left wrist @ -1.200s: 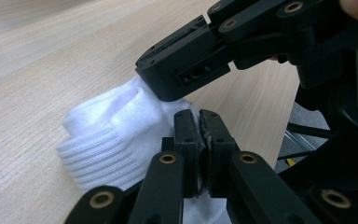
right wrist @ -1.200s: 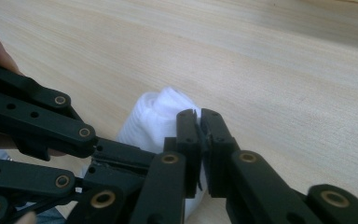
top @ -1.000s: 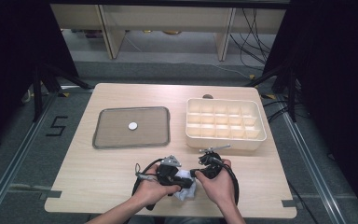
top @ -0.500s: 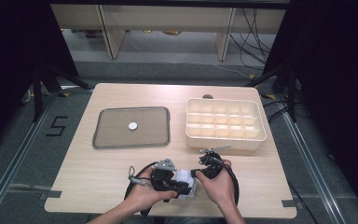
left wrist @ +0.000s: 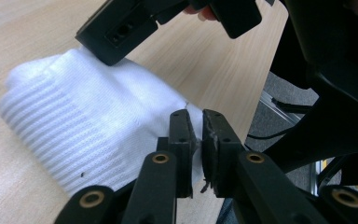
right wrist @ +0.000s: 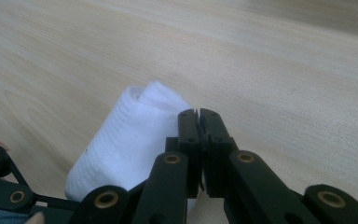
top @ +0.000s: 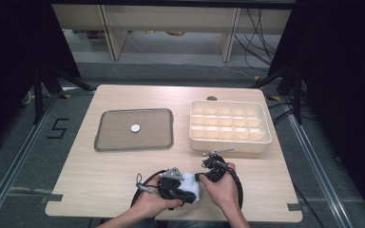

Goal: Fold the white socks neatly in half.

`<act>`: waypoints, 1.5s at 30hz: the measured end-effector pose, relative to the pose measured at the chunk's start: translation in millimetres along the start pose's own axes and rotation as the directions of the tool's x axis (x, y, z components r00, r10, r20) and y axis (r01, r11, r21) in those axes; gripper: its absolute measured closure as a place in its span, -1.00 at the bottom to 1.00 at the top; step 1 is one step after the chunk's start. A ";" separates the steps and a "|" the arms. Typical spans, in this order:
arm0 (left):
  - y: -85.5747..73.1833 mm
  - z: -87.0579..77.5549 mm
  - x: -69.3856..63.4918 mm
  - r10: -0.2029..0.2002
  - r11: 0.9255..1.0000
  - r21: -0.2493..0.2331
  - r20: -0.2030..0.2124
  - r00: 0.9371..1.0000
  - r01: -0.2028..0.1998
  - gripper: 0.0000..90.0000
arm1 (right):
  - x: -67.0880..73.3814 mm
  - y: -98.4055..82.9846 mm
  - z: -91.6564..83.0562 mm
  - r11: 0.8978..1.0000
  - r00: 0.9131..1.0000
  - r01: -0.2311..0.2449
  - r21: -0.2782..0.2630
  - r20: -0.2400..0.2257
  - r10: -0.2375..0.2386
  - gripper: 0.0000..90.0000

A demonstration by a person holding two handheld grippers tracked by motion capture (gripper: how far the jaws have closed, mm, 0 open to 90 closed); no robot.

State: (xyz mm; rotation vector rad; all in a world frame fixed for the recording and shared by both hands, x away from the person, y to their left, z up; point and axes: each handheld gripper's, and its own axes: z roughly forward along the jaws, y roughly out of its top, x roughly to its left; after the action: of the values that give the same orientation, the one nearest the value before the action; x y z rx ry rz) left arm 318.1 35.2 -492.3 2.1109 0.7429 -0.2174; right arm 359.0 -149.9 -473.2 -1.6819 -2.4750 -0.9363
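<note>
A rolled white ribbed cloth (top: pixel 192 184) lies near the table's front edge, between both hands. My left gripper (top: pixel 188 194) reaches it from the left. In the left gripper view the cloth (left wrist: pixel 79 121) has a thin fold pinched in my left gripper (left wrist: pixel 196 127), whose jaws are almost together. My right gripper (top: pixel 199 177) meets the roll from the right. In the right gripper view my right gripper (right wrist: pixel 199 116) is shut tight against the cloth (right wrist: pixel 130 135), at its edge. The right gripper's black tip (left wrist: pixel 114 35) rests on the roll's far end.
A grey tray (top: pixel 119 137) with a small white disc (top: pixel 135 128) sits at mid-left. A cream box with several compartments (top: pixel 228 103) stands at the right. Black cables loop around both hands by the front edge (top: pixel 171 219).
My left hand and gripper have slid slightly toward the front edge while staying on the cloth. The right gripper has barely moved.
</note>
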 end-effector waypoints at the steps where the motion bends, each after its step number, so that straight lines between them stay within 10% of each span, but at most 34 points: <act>1: -0.9 1.6 -0.9 0.002 1.000 -0.002 -0.004 1.000 -0.002 0.85 | -1.3 -0.7 1.1 1.000 1.000 0.014 -0.003 0.008 -0.014 0.96; 24: -3.1 11.5 -3.4 0.034 0.999 0.037 -0.033 0.999 -0.032 0.99 | 0.3 -1.5 3.7 1.000 0.999 0.006 0.011 0.032 -0.006 0.97; 25: -1.5 12.9 0.0 0.087 0.996 0.026 -0.034 0.996 -0.087 0.99 | 0.5 -1.5 3.8 1.000 0.999 0.007 0.011 0.034 -0.008 0.97; 29: -2.4 15.0 0.4 0.095 0.995 0.025 -0.028 0.995 -0.094 0.99 | 0.3 -1.7 4.6 1.000 0.999 0.016 0.012 0.036 -0.016 0.97; 31: -4.2 14.4 -3.7 0.038 0.999 0.039 -0.036 0.999 -0.037 0.99 | 0.5 -1.9 5.0 1.000 0.999 0.016 0.011 0.039 -0.016 0.97; 45: -6.1 15.9 -2.5 0.043 0.998 0.036 -0.028 0.999 -0.042 0.99 | 2.7 -1.9 5.6 1.000 0.998 0.016 0.009 0.054 -0.017 0.97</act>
State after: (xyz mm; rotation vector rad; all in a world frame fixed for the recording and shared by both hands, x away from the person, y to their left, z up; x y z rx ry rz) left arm 314.2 24.4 -505.1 2.1654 0.7147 -0.1789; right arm 358.0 -145.5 -477.8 -1.7091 -2.5270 -0.8922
